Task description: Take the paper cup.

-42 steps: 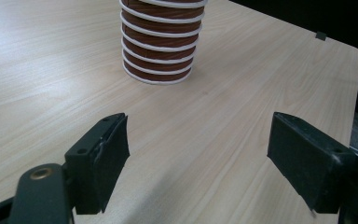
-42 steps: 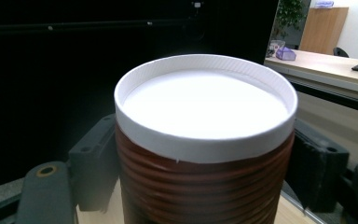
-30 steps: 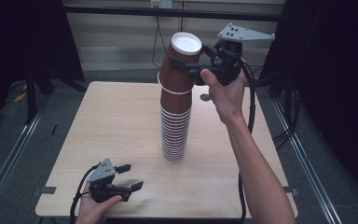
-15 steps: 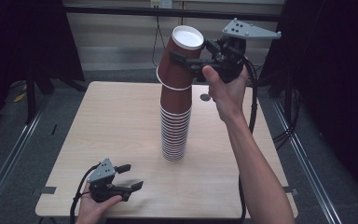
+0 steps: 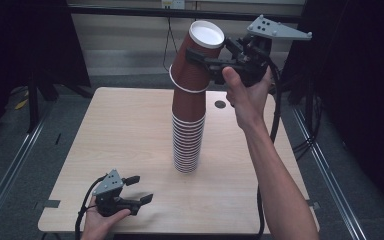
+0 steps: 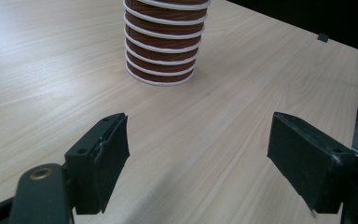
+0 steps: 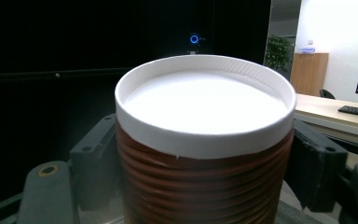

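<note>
The right gripper is clamped on the top cup, one jaw on each side of its ribbed brown wall. In the right gripper view the right gripper has both black jaws pressed against the cup, whose white bottom faces the camera. The cup is upside down and tilted, with its bottom leaning away from the stack of cups toward the gripper. Its white rim hangs around the top of the stack. Whether it is touching the cup beneath is hard to tell from the high view.

The right hand grips the tool from below, level with the top of the stack and just beside it. The forearm rises steeply from the table's near edge, and the grey plate points away from the stack.

The left gripper lies low on the table, well apart from the stack on its near side. Its jaws stand wide apart with nothing between them. In the left gripper view the left gripper frames bare wood, with the foot of the stack straight ahead. The left hand holds it from behind at the table's edge.

Compared with a second ago, the top cup sits higher and leans more, and the right hand has risen slightly. The left gripper has not moved.
</note>
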Tool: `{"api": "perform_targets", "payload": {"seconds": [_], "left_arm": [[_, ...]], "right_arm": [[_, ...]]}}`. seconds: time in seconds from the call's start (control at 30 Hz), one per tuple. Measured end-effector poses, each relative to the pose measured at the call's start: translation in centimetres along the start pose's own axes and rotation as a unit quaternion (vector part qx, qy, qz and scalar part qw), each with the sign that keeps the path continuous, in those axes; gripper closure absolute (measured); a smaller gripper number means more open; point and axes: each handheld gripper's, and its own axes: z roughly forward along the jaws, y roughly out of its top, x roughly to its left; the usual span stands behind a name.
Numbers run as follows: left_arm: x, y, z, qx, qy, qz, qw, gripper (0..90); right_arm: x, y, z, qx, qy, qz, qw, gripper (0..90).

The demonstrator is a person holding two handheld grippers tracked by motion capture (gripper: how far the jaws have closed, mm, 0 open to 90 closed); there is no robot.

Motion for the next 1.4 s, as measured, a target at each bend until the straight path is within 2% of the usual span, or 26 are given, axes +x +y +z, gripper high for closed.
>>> {"api": "perform_targets", "payload": {"seconds": [0.27,0.8,1.33,1.4], "left_arm": [[0.0,0.0,0.1,0.001,-0.001,-0.002,1.0,20.3],[0.0,0.0,0.1,0.0,0.001,0.0,1.0,20.3],[-0.2,0.3,0.0,-0.004,-0.002,0.004,1.0,20.3],[-0.3,0.3,0.0,-0.007,-0.001,0.001,1.0,20.3]], "right_arm": [[-0.4,0.5,-1.3,-0.01,-0.004,0.003,0.9999,22.1],[-1.5,1.1,-4.3,-0.019,-0.035,0.016,0.9991,22.2],[-1.9,-0.3,-6.9,-0.002,-0.053,0.015,0.9985,22.3],[-1.7,-1.0,-7.3,0.01,-0.055,0.014,0.9983,22.3]]}}
